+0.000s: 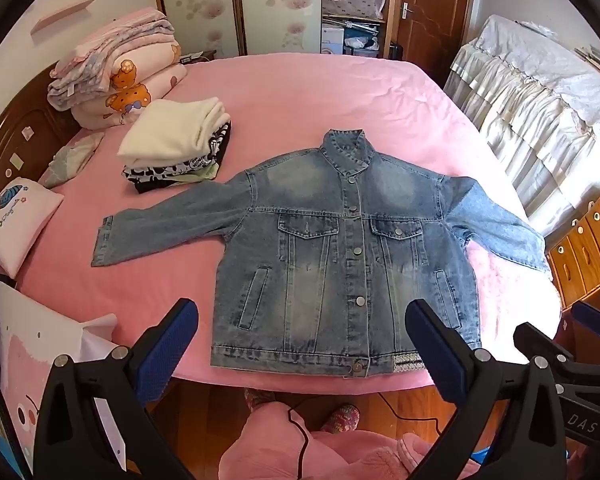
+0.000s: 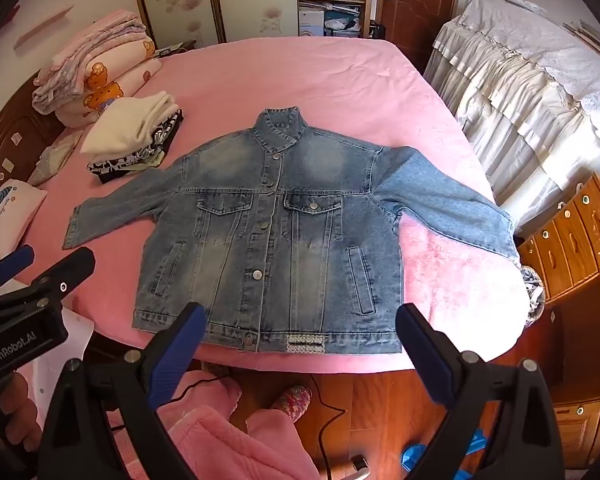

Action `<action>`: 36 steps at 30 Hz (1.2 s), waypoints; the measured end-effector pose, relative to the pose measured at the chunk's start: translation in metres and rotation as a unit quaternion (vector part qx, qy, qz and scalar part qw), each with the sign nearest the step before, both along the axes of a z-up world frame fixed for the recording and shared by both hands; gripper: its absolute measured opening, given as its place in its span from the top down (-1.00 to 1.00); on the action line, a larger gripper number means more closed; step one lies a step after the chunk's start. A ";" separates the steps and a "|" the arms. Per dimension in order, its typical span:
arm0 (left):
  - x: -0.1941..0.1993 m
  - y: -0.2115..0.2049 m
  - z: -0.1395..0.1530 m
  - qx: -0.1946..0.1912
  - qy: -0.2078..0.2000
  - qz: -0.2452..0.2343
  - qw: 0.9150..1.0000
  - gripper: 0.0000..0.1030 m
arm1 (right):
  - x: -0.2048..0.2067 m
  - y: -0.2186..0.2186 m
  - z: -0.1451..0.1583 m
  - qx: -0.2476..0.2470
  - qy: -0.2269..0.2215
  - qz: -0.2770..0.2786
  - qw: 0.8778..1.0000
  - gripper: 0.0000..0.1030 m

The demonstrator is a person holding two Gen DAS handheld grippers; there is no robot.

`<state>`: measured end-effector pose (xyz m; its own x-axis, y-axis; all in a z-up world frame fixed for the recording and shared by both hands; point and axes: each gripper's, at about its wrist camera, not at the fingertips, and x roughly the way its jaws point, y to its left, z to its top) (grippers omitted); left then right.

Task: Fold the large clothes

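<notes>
Left wrist view: denim jacket (image 1: 340,248) spread flat, buttoned, hem at the bed (image 1: 300,92) near edge.
Left gripper (image 1: 300,344): fingers wide apart, empty.
Right gripper (image 2: 296,344): fingers wide apart, empty.
Folded clothes (image 1: 176,148): stacked toward the bed's far left corner.

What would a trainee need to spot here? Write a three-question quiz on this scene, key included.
1. True or false: the blue denim jacket lies buttoned, front up, on the pink bed sheet.
2. What tops the pile of folded clothes beside the jacket? A) cream garment B) red towel C) grey jeans
3. Fill in: the left gripper and the right gripper are both ____.

Key: 1 true; 2 A; 3 open, holding nothing.
</notes>
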<state>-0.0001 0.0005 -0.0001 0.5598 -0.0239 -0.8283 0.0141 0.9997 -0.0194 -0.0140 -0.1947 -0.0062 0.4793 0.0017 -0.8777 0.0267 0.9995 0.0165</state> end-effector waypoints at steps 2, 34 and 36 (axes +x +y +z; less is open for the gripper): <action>0.000 0.000 0.000 -0.002 0.001 -0.003 1.000 -0.99 | 0.000 -0.001 0.001 0.006 -0.003 0.001 1.000 -0.87; -0.002 -0.004 0.018 0.003 -0.013 -0.002 1.000 -0.99 | -0.003 0.003 0.007 -0.015 -0.010 0.003 1.000 -0.87; -0.002 -0.005 0.018 0.003 -0.013 -0.002 1.000 -0.99 | -0.004 0.005 0.008 -0.018 -0.012 0.007 1.000 -0.87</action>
<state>-0.0023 -0.0042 0.0181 0.5812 -0.0217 -0.8134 0.0178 0.9997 -0.0139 -0.0185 -0.1898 0.0020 0.5000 -0.0232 -0.8657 0.0134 0.9997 -0.0190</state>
